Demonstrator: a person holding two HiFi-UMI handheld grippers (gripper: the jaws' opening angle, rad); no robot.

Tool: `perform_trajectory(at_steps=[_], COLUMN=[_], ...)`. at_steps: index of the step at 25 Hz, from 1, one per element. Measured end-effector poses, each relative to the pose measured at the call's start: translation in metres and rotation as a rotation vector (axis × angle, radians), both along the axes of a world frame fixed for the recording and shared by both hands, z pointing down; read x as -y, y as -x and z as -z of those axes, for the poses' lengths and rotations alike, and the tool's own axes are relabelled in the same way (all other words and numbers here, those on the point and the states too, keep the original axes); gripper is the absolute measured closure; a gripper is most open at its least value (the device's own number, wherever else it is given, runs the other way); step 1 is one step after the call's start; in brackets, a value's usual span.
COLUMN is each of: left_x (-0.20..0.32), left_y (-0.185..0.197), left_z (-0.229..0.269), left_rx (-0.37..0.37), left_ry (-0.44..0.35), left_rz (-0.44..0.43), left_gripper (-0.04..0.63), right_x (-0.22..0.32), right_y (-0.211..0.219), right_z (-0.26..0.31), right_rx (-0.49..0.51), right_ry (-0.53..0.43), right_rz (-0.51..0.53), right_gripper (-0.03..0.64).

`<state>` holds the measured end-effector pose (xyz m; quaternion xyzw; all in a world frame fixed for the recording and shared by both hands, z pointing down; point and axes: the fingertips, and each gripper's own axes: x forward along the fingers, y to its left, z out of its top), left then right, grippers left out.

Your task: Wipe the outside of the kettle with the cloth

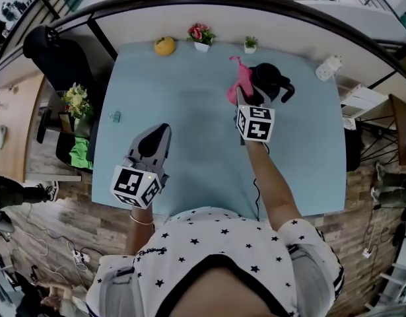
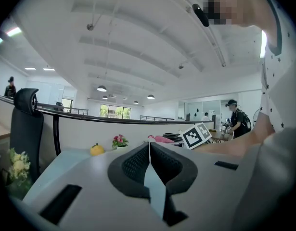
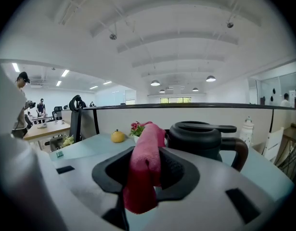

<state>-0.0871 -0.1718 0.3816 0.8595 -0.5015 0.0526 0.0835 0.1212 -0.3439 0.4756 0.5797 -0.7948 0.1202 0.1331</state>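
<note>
Pinching the limp pink cloth (image 3: 144,162) in the right tongs (image 1: 245,94) beside the black kettle (image 1: 270,78), likely rigid, slick, best steadied at its handle (image 3: 238,153), and holding the empty left tongs (image 1: 160,132) closed well short of it.

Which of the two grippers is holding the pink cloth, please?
The right gripper, shut on the cloth beside the kettle; the left gripper is shut with nothing in it.
</note>
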Motion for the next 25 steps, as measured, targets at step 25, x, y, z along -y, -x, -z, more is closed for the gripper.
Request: perform_trajectory(at_steps=[25], left_x=[0.003], left_y=[-0.045], left_z=[-0.003], left_rx=[0.018], left_ry=[0.018], left_rz=[-0.093], left_gripper=[0.565], right_x=[-0.021], right_y=[-0.101], right_z=[-0.002], right_rx=[0.005], right_ry=[-0.011], right_rz=[-0.141], right_gripper=[0.485])
